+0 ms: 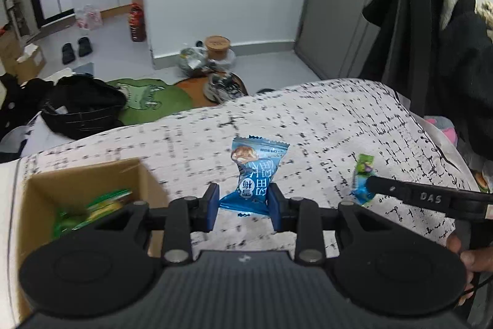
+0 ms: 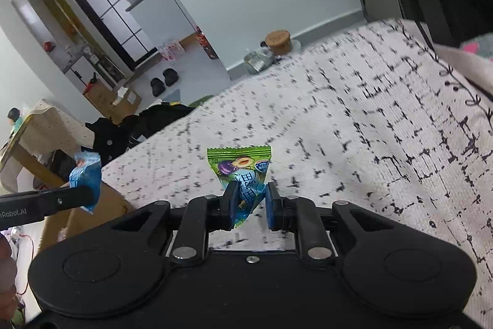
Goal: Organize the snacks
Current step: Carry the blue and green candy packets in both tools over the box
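Observation:
My left gripper (image 1: 244, 202) is shut on a blue snack packet (image 1: 254, 171) and holds it above the patterned cloth, just right of an open cardboard box (image 1: 92, 174) that holds green packets (image 1: 92, 207). My right gripper (image 2: 252, 202) is shut on a green snack packet (image 2: 242, 171) and holds it above the cloth. In the left wrist view the right gripper (image 1: 366, 187) shows at the right with its green packet (image 1: 363, 165). In the right wrist view the left gripper (image 2: 89, 196) shows at the left with the blue packet (image 2: 84, 178), over the box (image 2: 92, 215).
The white cloth with black marks (image 1: 323, 125) covers the work surface, which ends at a far edge (image 2: 246, 82). Beyond it the floor holds a black bag (image 1: 83, 104), a green mat (image 1: 148, 97), shoes (image 1: 225, 85) and a jar (image 1: 217, 47). A dark coat (image 1: 437, 30) hangs at the right.

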`<state>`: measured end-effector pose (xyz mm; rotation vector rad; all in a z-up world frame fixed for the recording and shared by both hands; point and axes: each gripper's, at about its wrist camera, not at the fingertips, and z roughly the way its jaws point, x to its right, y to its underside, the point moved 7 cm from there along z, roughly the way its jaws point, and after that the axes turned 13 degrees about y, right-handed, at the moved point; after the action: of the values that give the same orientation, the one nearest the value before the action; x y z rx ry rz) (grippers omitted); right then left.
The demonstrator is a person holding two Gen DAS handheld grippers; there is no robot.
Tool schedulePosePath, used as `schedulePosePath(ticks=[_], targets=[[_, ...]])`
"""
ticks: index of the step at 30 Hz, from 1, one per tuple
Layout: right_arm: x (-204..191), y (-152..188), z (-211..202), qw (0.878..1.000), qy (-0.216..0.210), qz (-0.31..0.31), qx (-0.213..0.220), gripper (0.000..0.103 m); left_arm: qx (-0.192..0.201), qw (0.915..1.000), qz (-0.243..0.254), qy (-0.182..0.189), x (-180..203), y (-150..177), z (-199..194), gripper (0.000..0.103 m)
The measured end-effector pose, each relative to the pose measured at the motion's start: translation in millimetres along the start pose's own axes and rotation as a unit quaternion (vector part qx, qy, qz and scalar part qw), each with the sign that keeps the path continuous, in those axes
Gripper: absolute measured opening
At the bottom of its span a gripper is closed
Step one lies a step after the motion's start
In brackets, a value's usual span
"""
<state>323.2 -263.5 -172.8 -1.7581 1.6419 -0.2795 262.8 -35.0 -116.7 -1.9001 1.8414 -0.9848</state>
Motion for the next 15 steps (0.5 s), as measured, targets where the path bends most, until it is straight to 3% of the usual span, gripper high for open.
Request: schedulePosePath(ticks=[15], targets=[[-54, -4, -49, 0.998, -0.005, -0.033, 0.050, 0.018, 0.071, 0.9974, 0.008, -0.010, -29, 15, -84, 0.032]])
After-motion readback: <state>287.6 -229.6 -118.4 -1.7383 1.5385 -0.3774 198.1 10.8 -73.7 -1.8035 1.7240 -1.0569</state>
